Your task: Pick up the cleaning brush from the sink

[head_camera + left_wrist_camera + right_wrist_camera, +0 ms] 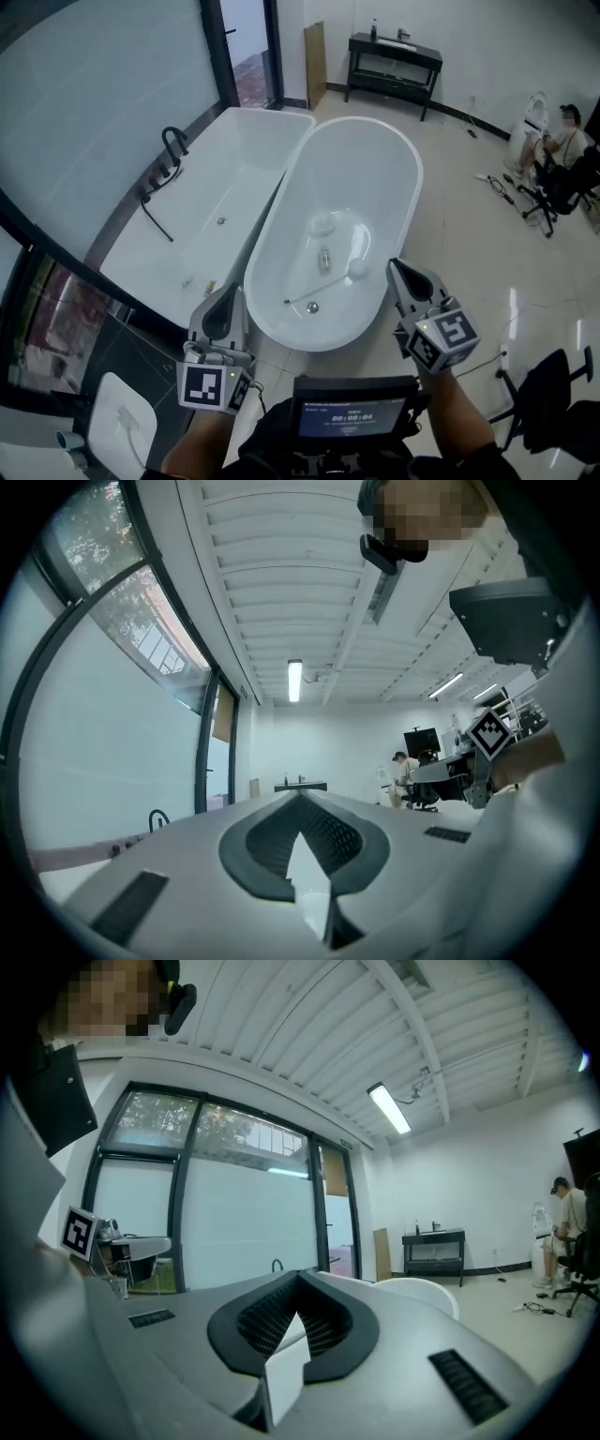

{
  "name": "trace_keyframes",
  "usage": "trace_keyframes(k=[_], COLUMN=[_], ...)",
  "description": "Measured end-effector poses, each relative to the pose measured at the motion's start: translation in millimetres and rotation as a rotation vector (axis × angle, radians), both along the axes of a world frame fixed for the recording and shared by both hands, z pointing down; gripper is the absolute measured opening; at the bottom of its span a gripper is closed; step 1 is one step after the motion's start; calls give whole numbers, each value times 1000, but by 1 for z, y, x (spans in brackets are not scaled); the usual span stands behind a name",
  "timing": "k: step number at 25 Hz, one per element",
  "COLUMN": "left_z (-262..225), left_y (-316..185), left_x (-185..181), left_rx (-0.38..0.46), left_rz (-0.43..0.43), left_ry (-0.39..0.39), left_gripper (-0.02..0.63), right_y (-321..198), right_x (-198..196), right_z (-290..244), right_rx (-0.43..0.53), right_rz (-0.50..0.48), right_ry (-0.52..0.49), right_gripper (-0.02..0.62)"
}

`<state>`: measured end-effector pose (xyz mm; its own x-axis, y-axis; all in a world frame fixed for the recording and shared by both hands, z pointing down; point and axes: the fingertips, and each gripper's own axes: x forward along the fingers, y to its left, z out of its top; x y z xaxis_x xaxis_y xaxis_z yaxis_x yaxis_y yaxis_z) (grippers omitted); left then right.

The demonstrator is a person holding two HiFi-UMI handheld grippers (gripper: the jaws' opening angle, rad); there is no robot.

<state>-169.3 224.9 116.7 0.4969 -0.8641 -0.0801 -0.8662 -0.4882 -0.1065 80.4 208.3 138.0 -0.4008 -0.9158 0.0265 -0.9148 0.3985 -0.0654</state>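
The cleaning brush (328, 284), a thin long handle with a round white head, lies on the floor of the white oval tub (394, 178) in the head view, beside the drain (312, 307). My left gripper (234, 290) hovers level over the tub's near-left rim, shut and empty. Level with it, my right gripper (394, 265) is over the near-right rim, also shut with nothing in it. Both are apart from the brush. In the left gripper view the left gripper (300, 795) points across the room; in the right gripper view the right gripper (300, 1275) points toward the glass wall. Neither view shows the brush.
A rectangular bathtub (202, 248) with a black faucet (173, 142) adjoins the oval tub on the left, along the glass wall. A white puck (322, 223) and a metal fitting (324, 260) lie in the oval tub. Far off stand a black console table (394, 58) and a seated person (565, 141).
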Motion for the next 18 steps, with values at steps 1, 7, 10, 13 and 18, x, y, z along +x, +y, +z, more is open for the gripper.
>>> trace_keyframes(k=[1,7,10,13,18], left_z=[2,18,21,31,47], left_y=[-19,-119,-168,-207,-276], left_x=[2,26,51,79,115], left_rx=[-19,-115,-134,-188,-204], left_rz=[-4,-43,-59,-59,-103], left_ry=[-4,14,25,50,-3], left_gripper=[0,0,0,0,0], right_y=[-19,-127,-182,-225,-296], right_x=[4,36,59,77,86], right_z=[0,4,13,28,49], right_rx=[-9,-40,-64,-103,-143], right_rz=[-4,-62,-107,-167,-260], right_ry=[3,26,2,0,-6], right_gripper=[0,0,0,0,0])
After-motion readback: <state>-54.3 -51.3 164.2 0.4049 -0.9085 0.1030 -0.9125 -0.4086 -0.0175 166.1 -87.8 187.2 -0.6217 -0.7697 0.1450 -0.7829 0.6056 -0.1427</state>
